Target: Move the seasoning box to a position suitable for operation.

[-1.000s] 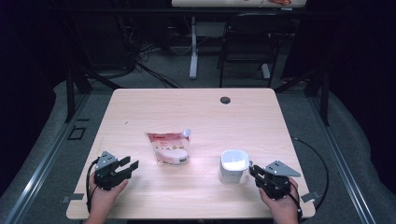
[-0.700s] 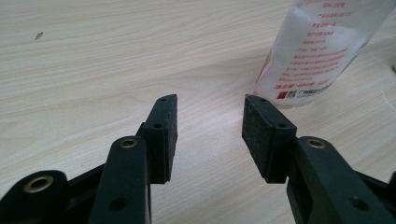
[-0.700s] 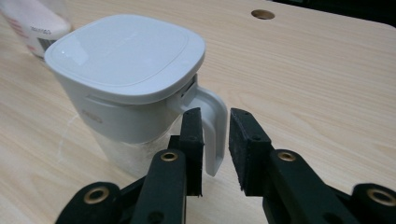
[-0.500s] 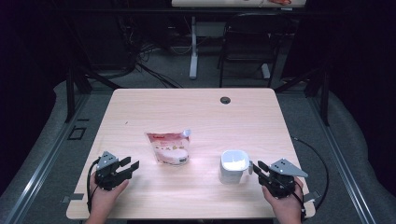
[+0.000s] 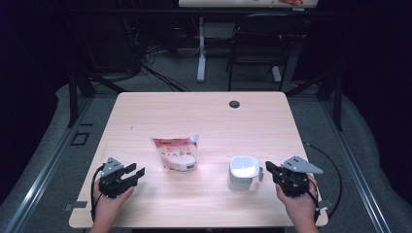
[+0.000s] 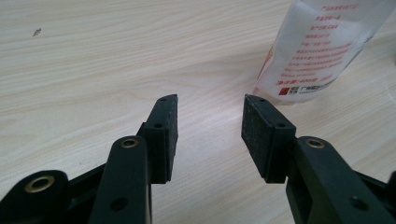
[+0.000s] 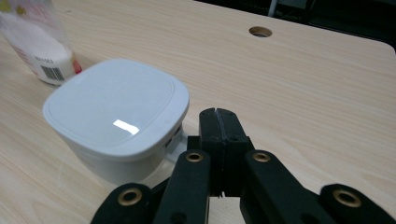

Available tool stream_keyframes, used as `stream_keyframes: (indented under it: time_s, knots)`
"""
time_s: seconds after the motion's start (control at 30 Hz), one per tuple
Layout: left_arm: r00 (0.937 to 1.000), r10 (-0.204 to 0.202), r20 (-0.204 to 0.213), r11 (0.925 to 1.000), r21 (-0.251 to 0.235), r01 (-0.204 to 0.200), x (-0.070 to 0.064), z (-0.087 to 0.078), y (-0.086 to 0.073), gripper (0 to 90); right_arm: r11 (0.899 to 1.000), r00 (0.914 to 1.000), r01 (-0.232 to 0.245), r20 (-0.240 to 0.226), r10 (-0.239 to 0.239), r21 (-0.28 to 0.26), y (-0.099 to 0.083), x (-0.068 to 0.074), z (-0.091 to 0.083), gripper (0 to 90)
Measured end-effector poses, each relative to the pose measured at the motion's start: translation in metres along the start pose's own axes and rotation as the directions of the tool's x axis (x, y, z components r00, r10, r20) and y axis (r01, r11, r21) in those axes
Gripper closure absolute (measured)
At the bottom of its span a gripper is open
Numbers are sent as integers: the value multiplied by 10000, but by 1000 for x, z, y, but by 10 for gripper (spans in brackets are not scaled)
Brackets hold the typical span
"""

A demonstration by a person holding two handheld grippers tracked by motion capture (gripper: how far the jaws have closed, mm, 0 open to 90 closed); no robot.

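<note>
Hand-held gripper, right [image 5: 270, 170]: jaws pressed together, empty, just beside the white lidded container [image 5: 243, 172], handle side (likely lining up). Left hand-held gripper [image 5: 136, 173] gapes, aimed toward the pouch [image 5: 176, 153] lying mid-surface [image 5: 204, 116].
</note>
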State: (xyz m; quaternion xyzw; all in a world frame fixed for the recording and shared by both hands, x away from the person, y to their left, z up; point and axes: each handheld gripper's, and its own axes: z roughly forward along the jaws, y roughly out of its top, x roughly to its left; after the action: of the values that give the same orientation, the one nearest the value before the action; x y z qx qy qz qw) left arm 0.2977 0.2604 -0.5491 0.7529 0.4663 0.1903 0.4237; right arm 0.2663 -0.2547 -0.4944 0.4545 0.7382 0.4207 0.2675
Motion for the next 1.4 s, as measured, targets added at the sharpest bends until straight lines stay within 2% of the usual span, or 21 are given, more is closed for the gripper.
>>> stream_keyframes:
  time_s: [0.1,0.2,0.37,0.73,0.83,1.1,1.4]
  knots:
    - [10000,-9,-14,10000,24,9,0,1,0,564,9998,9994,-161,-293,163,88,14,-4,1,900]
    - [10000,6,-23,10000,37,-6,0,2,-1,565,9997,9991,-228,-368,229,40,25,-5,6,900]
    - [10000,-1,-53,9999,123,2,0,2,-1,566,9998,9982,-196,-558,201,86,35,-2,7,900]
    - [10000,23,-50,10000,88,-22,0,2,-1,565,9971,9950,152,-998,-77,747,36,13,6,900]
    - [10000,-6,-59,10000,92,7,0,2,-1,565,9956,9953,216,-959,-128,912,38,15,6,900]
    - [10000,7,-39,9999,107,-7,0,2,-1,566,9906,9965,42,-831,73,1367,33,12,14,900]
    - [10000,42,-41,9999,108,-42,0,2,-1,565,9899,9945,-271,-964,408,1395,31,11,15,900]
